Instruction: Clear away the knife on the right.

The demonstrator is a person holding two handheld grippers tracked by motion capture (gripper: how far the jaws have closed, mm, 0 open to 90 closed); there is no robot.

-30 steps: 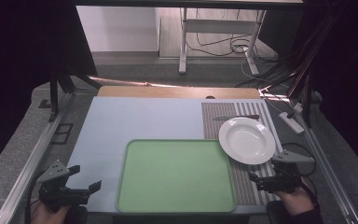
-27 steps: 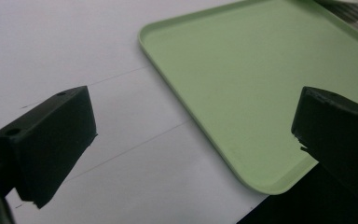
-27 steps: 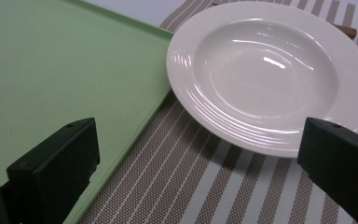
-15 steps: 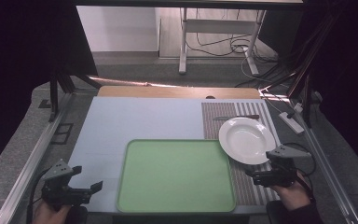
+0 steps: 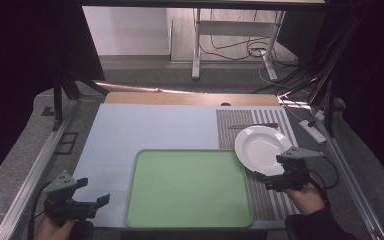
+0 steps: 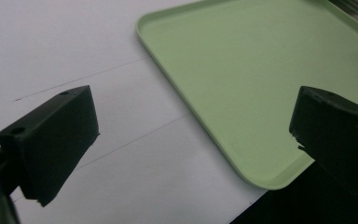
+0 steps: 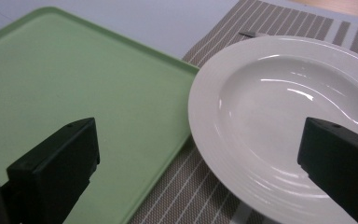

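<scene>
Now my right claw (image 5: pixel 261 178), jaws wide apart, nears the round white ceramic plate (image 5: pixel 261 146) on the striped mat (image 5: pixel 240 125); glossy, probably slippery and breakable, best pinched at its near rim.

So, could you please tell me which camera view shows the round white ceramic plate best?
The high view: the round white ceramic plate appears whole there, on the striped mat beside the green tray. The right gripper view shows it closer but cropped; the left gripper view faces the tray instead.

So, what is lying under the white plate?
The white plate rests on a striped mat; its edge reaches the green tray. A utensil lies behind. What the plate covers is hidden.
</scene>
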